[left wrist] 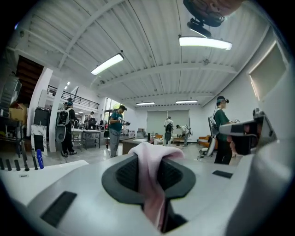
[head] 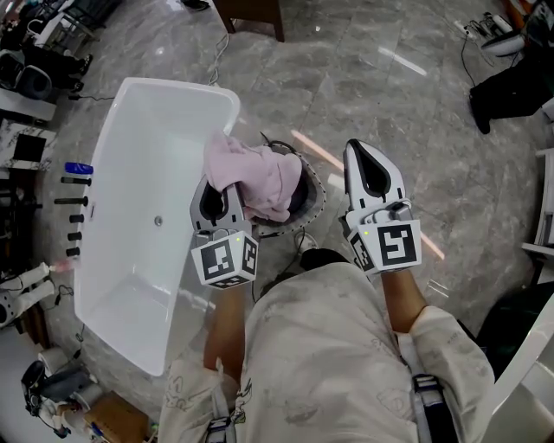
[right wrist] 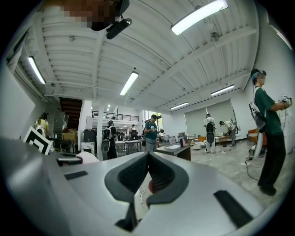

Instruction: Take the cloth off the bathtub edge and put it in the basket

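The pink cloth (head: 260, 177) hangs bunched from my left gripper (head: 216, 189), which is shut on it. It is draped over the dark round basket (head: 313, 201), which stands just right of the white bathtub (head: 138, 199). In the left gripper view the pink cloth (left wrist: 154, 177) is pinched between the two black pads, and a fold spills over the tips of the left gripper (left wrist: 150, 154). My right gripper (head: 362, 151) hovers to the right of the basket over the floor. In the right gripper view the right gripper (right wrist: 148, 156) has its tips together and holds nothing.
A blue bottle (head: 78, 168) and several dark items line the tub's left side, with cluttered equipment beyond them. A wooden piece of furniture (head: 251, 16) stands at the top and a black object (head: 511, 86) at the right. Several people stand in the hall in both gripper views.
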`<state>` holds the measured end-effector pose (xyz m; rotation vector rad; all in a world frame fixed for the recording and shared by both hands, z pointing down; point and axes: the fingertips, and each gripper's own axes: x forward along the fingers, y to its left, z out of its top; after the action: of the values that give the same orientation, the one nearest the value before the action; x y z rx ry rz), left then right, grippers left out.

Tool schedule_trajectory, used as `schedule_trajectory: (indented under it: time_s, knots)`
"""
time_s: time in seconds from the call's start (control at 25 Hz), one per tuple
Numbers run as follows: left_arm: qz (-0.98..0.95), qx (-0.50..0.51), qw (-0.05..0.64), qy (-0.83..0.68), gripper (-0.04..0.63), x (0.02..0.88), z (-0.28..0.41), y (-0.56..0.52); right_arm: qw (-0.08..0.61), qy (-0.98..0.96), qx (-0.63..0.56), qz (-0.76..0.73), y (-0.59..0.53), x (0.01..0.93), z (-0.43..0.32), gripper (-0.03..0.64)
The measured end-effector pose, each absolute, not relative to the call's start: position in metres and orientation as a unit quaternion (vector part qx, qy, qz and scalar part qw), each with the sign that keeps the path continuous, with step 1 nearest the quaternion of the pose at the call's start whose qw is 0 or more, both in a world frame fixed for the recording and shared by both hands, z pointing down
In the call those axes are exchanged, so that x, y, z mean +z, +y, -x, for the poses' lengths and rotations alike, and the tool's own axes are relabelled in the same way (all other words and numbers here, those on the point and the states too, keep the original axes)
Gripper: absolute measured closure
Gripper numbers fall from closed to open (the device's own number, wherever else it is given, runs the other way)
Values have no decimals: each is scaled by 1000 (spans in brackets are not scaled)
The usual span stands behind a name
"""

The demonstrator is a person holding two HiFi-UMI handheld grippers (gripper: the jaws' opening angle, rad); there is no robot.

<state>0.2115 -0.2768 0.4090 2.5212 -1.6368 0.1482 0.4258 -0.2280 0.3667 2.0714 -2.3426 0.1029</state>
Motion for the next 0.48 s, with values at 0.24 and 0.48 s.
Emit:
schedule_trajectory:
  time_s: [0.24, 0.48]
  knots:
    - [-837, 110, 108, -525, 528, 469, -218, -273, 10, -749, 36, -662, -228, 371, -425, 629]
    - [-820, 180, 173, -514, 528, 545, -213, -270, 14, -748, 37, -662, -231, 375, -423, 629]
